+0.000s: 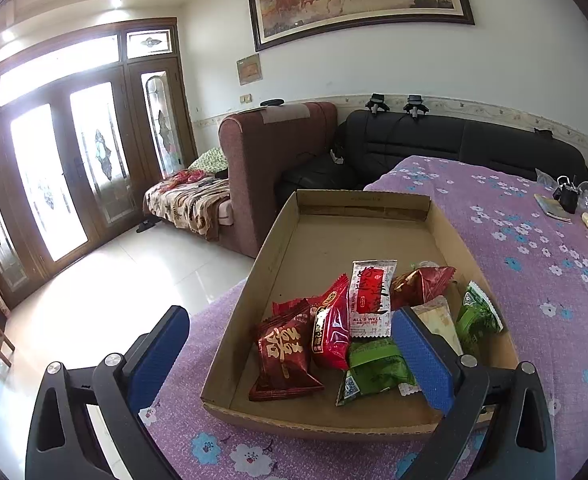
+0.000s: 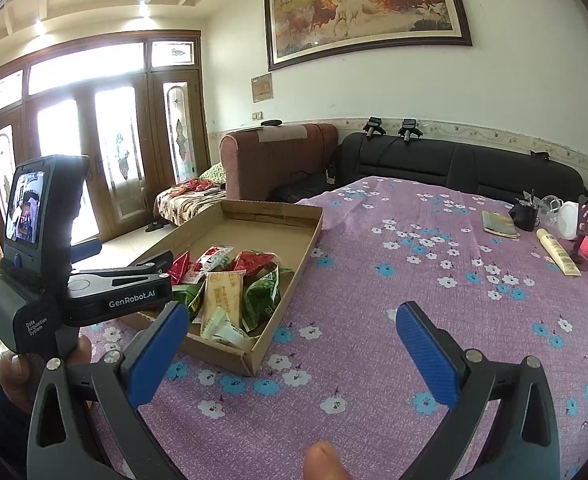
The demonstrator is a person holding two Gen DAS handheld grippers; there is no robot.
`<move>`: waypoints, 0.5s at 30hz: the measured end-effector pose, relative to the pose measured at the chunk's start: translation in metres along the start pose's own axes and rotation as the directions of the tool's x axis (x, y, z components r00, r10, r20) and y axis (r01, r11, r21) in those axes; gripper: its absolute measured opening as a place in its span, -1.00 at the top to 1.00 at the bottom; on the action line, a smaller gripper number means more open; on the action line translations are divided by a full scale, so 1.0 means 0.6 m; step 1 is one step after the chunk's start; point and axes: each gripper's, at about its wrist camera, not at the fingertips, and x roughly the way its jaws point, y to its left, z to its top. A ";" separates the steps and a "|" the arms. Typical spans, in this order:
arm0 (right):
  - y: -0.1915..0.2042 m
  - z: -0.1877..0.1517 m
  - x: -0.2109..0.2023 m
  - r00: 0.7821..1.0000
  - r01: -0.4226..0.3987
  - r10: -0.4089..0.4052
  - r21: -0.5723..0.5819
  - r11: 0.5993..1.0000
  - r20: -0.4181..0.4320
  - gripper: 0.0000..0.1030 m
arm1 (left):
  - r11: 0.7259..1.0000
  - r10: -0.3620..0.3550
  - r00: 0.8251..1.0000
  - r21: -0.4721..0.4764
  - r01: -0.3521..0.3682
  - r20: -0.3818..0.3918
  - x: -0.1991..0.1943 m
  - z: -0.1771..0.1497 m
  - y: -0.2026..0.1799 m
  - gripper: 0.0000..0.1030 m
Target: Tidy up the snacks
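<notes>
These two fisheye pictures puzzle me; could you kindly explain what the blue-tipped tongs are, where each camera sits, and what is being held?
No robot: a person holds a two-finger gripper in each hand, with a camera on each looking along its blue pads. The left view shows the left gripper open at the near end of a cardboard tray of wrapped snacks. The right view shows the right gripper open above the flowered purple cloth, beside the tray. Neither holds anything. A notebook and other items lie at the cloth's far side.

Both wrists overlook box (image 1: 278,248) (shared).
</notes>
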 end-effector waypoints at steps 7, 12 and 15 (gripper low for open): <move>-0.002 -0.001 0.002 1.000 0.002 -0.002 0.004 1.000 -0.003 -1.00 | 1.000 -0.004 1.000 0.010 0.004 -0.002 -0.001 0.001 -0.001 -0.99; -0.003 -0.002 0.002 1.000 0.000 0.000 0.004 1.000 -0.003 -1.00 | 1.000 -0.002 1.000 0.008 0.002 -0.004 0.000 0.003 -0.002 -0.99; -0.003 -0.002 0.002 1.000 0.000 0.000 0.004 1.000 -0.004 -1.00 | 1.000 -0.002 1.000 0.005 0.002 -0.008 0.001 0.003 0.000 -0.99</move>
